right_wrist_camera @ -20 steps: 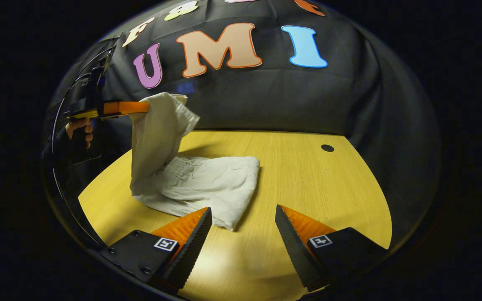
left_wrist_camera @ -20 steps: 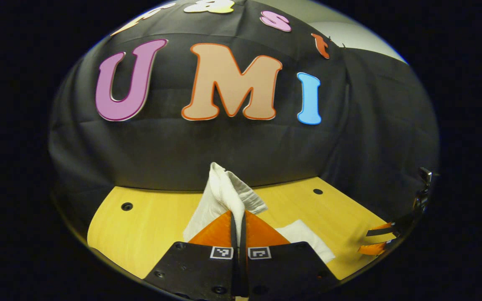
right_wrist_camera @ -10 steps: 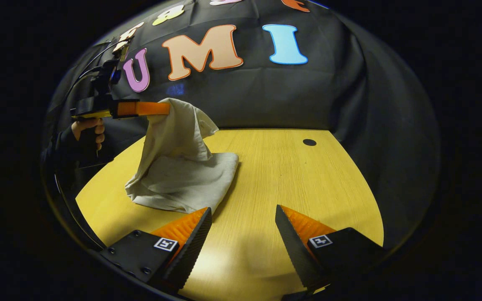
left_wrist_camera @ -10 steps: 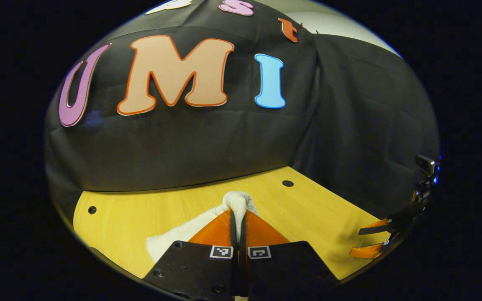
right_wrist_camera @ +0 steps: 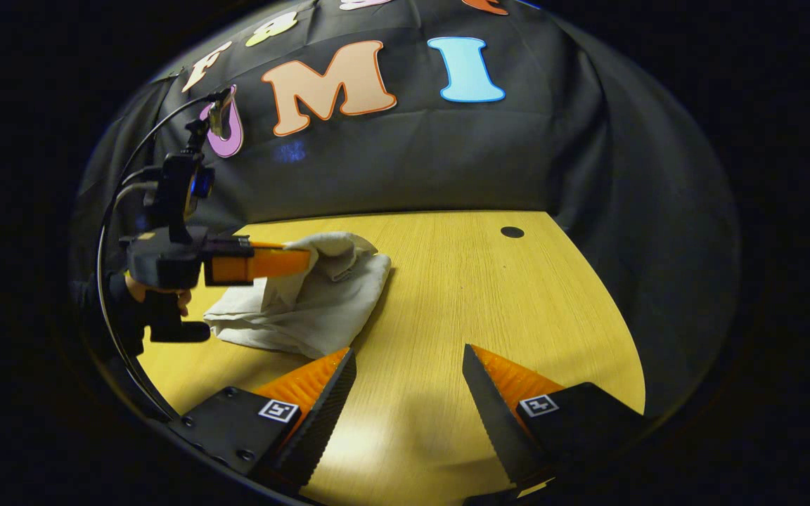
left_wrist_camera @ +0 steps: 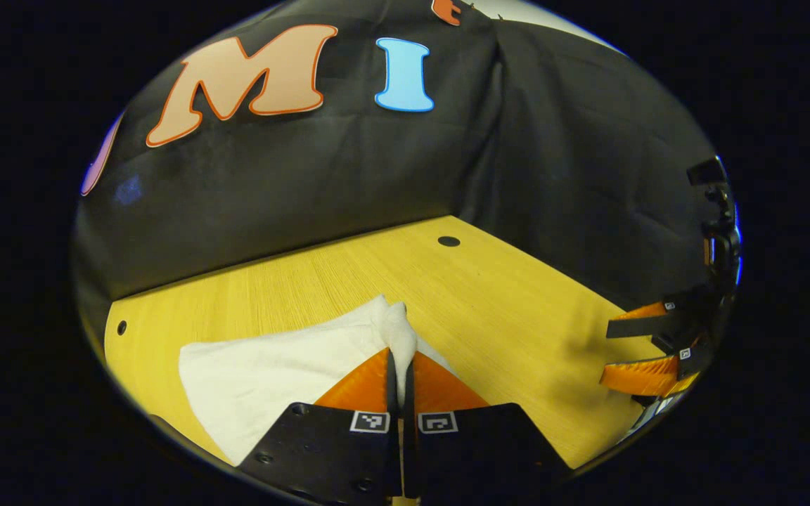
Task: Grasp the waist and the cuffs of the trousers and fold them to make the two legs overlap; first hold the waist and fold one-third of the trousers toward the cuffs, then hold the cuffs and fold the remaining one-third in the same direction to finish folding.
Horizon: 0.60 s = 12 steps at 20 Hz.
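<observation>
The white trousers [right_wrist_camera: 320, 299] lie folded into a compact stack on the left part of the yellow table [right_wrist_camera: 489, 295]. My left gripper [left_wrist_camera: 399, 355] is shut on a bunched end of the trousers [left_wrist_camera: 271, 365], held low over the stack. In the right gripper view that left gripper [right_wrist_camera: 303, 258] reaches in from the left, a hand on its handle. My right gripper [right_wrist_camera: 408, 358] stands open above bare table, right of the stack, with nothing between its fingers. In the left gripper view it shows as the right gripper [left_wrist_camera: 640, 348] at the far right edge.
The black cloth wall [right_wrist_camera: 412, 169] closes the back and right side of the table. A dark round hole [right_wrist_camera: 512, 232] sits in the tabletop near the back right. Another small hole [left_wrist_camera: 121, 327] is near the table's left edge.
My left gripper has carried the held end of the trousers down and rightward over the stack, from high in the air to just above the cloth. The right gripper stayed open in place.
</observation>
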Motion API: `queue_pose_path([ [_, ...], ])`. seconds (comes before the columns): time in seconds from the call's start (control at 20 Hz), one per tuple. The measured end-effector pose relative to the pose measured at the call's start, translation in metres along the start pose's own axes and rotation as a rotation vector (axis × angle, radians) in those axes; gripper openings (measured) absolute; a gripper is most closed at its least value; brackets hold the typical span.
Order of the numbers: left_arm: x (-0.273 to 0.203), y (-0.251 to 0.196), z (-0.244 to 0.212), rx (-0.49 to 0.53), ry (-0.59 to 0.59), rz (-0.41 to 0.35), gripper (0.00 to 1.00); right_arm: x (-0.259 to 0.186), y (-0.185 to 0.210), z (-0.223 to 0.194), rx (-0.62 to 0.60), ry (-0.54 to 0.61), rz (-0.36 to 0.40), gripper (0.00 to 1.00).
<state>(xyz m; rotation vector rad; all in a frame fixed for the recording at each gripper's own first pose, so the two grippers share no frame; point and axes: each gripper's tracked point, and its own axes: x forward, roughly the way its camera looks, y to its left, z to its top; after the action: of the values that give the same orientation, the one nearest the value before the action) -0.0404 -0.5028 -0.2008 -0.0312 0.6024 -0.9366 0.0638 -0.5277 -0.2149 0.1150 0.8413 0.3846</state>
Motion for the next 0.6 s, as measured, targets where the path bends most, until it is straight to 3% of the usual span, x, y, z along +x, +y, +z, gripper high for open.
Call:
queue_pose_path([
  [0.1,-0.006,-0.004,-0.002,-0.017,-0.008,-0.007,0.05,0.001,0.004,0.004,0.000,-0.003,0.012,0.98],
  [0.15,-0.008,-0.007,0.005,-0.029,-0.037,-0.019,0.26,0.001,0.007,0.008,-0.004,-0.010,0.015,0.94],
  [0.2,-0.017,-0.004,0.013,-0.035,-0.070,-0.008,0.50,0.001,0.011,0.014,-0.009,-0.024,0.018,0.98],
  [0.3,-0.040,0.013,0.027,-0.024,-0.128,0.051,0.99,0.000,0.022,0.031,-0.022,-0.071,0.016,0.98],
  [0.35,-0.051,0.023,0.031,-0.017,-0.153,0.083,0.95,-0.002,0.028,0.042,-0.030,-0.101,0.009,0.98],
  [0.45,-0.081,0.042,0.039,-0.023,-0.200,0.139,0.96,-0.007,0.045,0.061,-0.042,-0.166,-0.002,0.94],
  [0.6,-0.128,0.082,0.047,-0.050,-0.263,0.237,0.96,-0.016,0.079,0.093,-0.062,-0.262,-0.011,0.98],
])
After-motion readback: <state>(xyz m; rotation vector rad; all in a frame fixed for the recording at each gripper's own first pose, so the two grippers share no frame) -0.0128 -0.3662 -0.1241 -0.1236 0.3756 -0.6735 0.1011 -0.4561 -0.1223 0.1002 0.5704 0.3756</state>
